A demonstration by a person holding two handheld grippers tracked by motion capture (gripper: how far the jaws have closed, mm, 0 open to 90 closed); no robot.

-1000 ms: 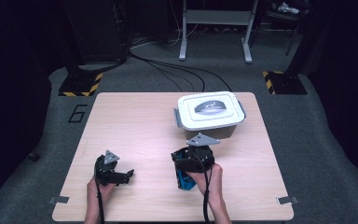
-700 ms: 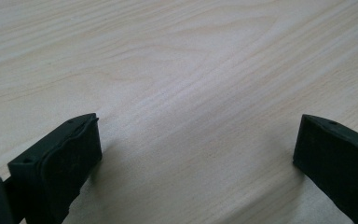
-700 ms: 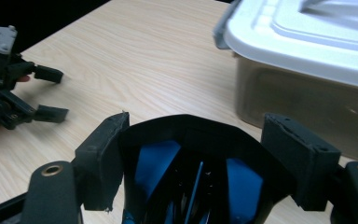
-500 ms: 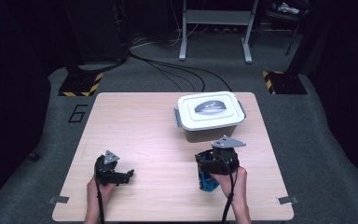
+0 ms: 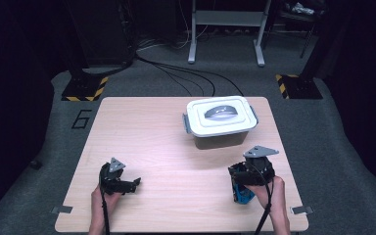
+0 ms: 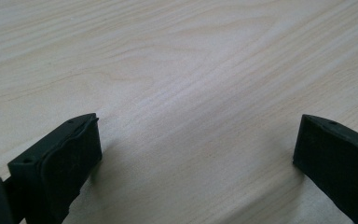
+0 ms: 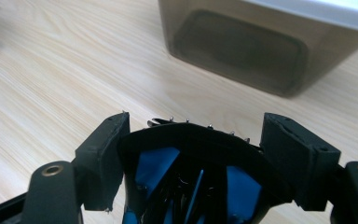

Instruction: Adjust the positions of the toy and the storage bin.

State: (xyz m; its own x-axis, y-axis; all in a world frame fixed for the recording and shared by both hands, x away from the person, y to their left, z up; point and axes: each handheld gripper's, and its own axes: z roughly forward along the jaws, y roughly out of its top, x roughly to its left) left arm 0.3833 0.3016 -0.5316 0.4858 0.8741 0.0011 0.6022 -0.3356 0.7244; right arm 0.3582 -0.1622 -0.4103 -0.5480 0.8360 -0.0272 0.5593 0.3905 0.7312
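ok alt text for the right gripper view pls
The right gripper holds a round black and blue object between its two black jaws, above a pale wooden table. Beyond stands a translucent grey plastic box with a white lid.

Background's just a grey carpeted floor (image 5: 44, 147) with a "6" (image 5: 81, 119) marked on it, black cables (image 5: 186, 73) snaking across, two hazard-striped stand bases (image 5: 84, 88) and a grey metal table frame (image 5: 225, 29) at the back.
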